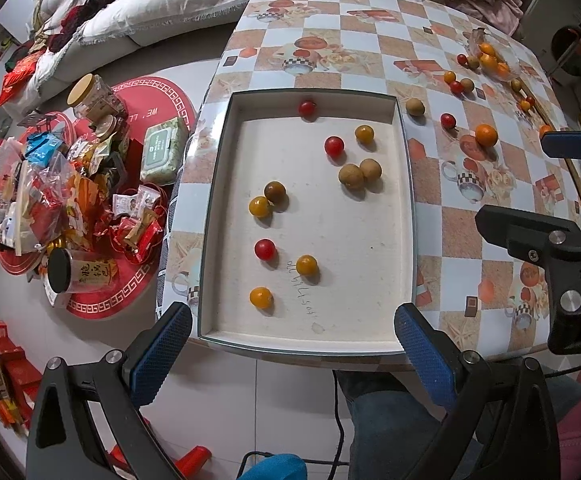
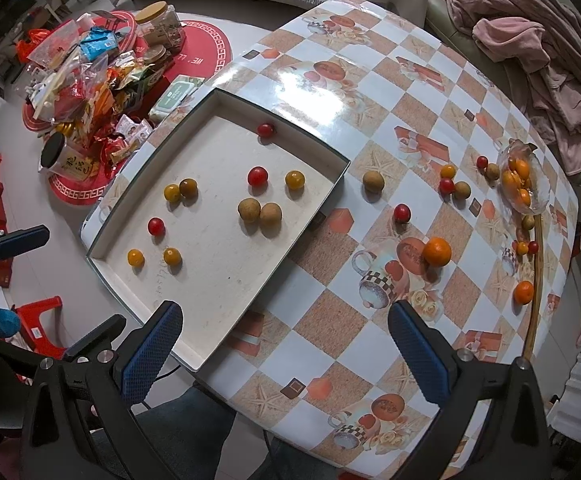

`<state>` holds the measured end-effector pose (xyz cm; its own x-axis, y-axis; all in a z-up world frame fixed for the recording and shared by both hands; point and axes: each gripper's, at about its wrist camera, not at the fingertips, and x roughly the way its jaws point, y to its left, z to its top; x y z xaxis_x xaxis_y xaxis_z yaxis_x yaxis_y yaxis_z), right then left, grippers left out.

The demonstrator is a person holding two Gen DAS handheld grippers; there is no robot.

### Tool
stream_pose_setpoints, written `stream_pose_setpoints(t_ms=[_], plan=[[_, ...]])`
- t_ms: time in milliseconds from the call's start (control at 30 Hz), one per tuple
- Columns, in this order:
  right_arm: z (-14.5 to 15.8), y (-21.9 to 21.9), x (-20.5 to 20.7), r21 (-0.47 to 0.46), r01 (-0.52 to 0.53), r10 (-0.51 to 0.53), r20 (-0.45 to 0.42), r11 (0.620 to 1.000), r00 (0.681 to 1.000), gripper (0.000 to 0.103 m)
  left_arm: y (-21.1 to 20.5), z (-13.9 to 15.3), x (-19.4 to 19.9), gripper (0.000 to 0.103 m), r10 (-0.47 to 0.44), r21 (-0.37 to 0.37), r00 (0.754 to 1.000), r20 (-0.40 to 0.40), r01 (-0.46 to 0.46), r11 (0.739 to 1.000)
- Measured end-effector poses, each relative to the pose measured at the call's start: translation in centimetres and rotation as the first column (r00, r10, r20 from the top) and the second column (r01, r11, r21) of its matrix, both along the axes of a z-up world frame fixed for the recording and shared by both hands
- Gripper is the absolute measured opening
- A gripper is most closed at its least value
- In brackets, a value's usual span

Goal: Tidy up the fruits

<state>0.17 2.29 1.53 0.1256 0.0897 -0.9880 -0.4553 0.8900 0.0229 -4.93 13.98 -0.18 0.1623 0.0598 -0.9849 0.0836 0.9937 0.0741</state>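
Holding ten small red, yellow and brown fruits, the shallow white rectangular tray (image 1: 404, 184) lies ahead of the wide-open, empty left tool (image 1: 292, 344); the right tool (image 2: 284, 344) gapes empty too, with a clear plastic bag (image 2: 524, 184) of oranges far ahead-right on the desk (image 2: 370, 320).

The round red mat (image 1: 152, 92) on the floor carries white letters reading "WE". A dark-lidded jar (image 1: 80, 274) bears large Chinese characters on its label. Faint handwriting (image 1: 302, 290) marks the tray's floor near its front edge, illegible.
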Motion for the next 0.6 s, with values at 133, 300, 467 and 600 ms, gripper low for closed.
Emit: stream_pose_setpoints(t_ms=[133, 300, 467, 600], plan=[[-0.02, 0.03, -0.05, 0.000, 0.001, -0.001, -0.001, 1.000, 1.000, 0.103, 0.07, 0.02, 0.01, 0.101, -0.001, -0.004, 1.000, 0.001, 0.001, 1.000], [-0.02, 0.02, -0.05, 0.000, 0.000, 0.000, -0.001, 1.000, 1.000, 0.103, -0.02, 0.09, -0.02, 0.101, -0.006, -0.011, 1.000, -0.005, 0.006, 1.000], [-0.02, -0.07, -0.06, 0.000, 0.000, 0.000, -0.001, 1.000, 1.000, 0.103, -0.12, 0.20, -0.12, 0.101, -0.018, -0.006, 1.000, -0.002, 0.018, 1.000], [0.00, -0.08, -0.07, 0.000, 0.001, -0.001, -0.002, 1.000, 1.000, 0.103, -0.14, 0.19, -0.15, 0.101, -0.019, -0.007, 1.000, -0.002, 0.019, 1.000]])
